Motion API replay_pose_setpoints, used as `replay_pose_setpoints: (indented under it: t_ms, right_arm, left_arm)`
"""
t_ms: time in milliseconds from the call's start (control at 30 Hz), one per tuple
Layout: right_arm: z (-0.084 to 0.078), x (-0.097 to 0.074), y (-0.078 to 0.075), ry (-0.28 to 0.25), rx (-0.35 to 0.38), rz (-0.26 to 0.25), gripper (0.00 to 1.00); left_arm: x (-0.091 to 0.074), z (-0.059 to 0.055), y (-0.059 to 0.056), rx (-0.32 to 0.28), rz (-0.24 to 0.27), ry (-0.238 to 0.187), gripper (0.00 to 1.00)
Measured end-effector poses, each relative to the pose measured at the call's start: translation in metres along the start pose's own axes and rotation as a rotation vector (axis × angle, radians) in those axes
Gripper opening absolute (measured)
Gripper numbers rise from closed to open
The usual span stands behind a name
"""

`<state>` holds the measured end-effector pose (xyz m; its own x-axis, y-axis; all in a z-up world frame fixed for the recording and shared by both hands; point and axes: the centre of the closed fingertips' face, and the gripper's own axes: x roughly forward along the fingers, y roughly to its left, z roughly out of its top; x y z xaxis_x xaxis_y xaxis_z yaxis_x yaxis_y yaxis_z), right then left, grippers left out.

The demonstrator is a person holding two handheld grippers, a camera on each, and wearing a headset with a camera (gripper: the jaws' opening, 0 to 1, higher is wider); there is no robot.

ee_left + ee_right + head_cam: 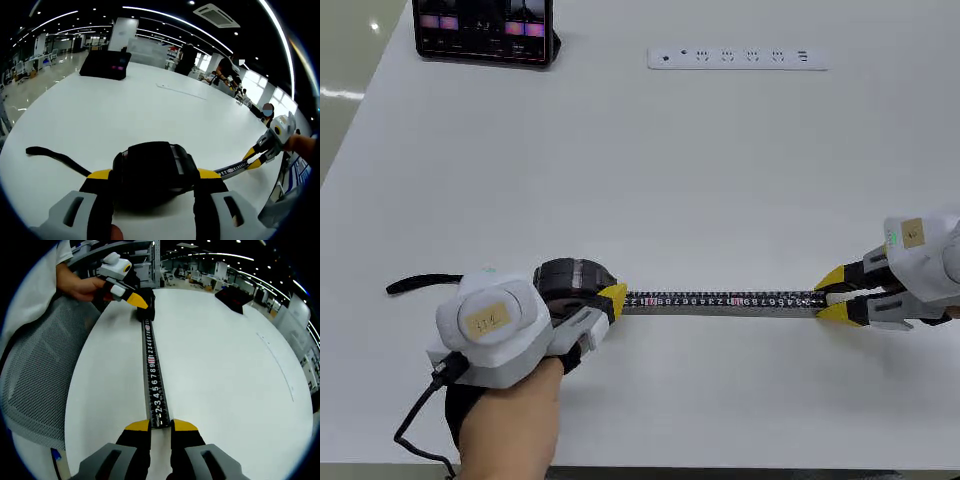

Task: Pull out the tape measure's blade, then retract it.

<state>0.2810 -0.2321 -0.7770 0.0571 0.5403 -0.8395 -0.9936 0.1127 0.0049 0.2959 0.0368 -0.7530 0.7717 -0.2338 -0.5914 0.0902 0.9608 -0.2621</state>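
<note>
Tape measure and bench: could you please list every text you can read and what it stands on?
"2 3 4 5 6 7 8 9": on the blade near the right hand-held gripper.
Too small: farther blade numbers.
Too blurred: sticker on left hand-held gripper, tablet screen.

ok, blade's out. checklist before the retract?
1. Left gripper clamped on the black round tape measure case: ok.
2. Right gripper jaws closed on the tip of the dark numbered blade: ok.
3. Blade lies straight and flat on the white table between the two grippers, no kink visible: ok.
4. Black wrist strap trails behind the case, away from the blade mouth: ok.
5. White power strip and black tablet sit at the far edge, well off the blade's line: ok.
6. Blade lock released: cannot tell.
</note>
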Motion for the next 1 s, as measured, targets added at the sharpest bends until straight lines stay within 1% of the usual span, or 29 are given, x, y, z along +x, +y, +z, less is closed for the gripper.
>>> replay_pose_setpoints:
  t_ms: [167,500,600,833,933,1000]
  right_arm:
    - [0.0,0.0,0.0,0.003,0.0,-0.002,0.11]
    - [0.0,0.0,-0.001,0.01,0.001,-0.003,0.1]
    - [0.0,0.0,-0.001,0.021,-0.008,-0.003,0.1]
    - [0.001,-0.001,-0.001,0.021,-0.001,0.001,0.1]
    - [0.011,-0.001,-0.003,-0.012,0.014,0.003,0.1]
    - [0.015,0.0,-0.003,-0.018,0.014,0.006,0.1]
  left_arm:
    - [0.0,0.0,0.0,0.016,-0.002,0.004,0.6]
    - [-0.001,-0.001,0.0,0.027,-0.005,0.021,0.58]
    - [-0.001,-0.001,0.0,0.026,-0.008,0.023,0.58]
    - [0.0,-0.001,0.001,0.022,-0.011,0.021,0.58]
    - [0.0,-0.001,0.001,0.019,-0.016,0.02,0.58]
    - [0.0,0.0,0.001,0.018,-0.017,0.021,0.58]
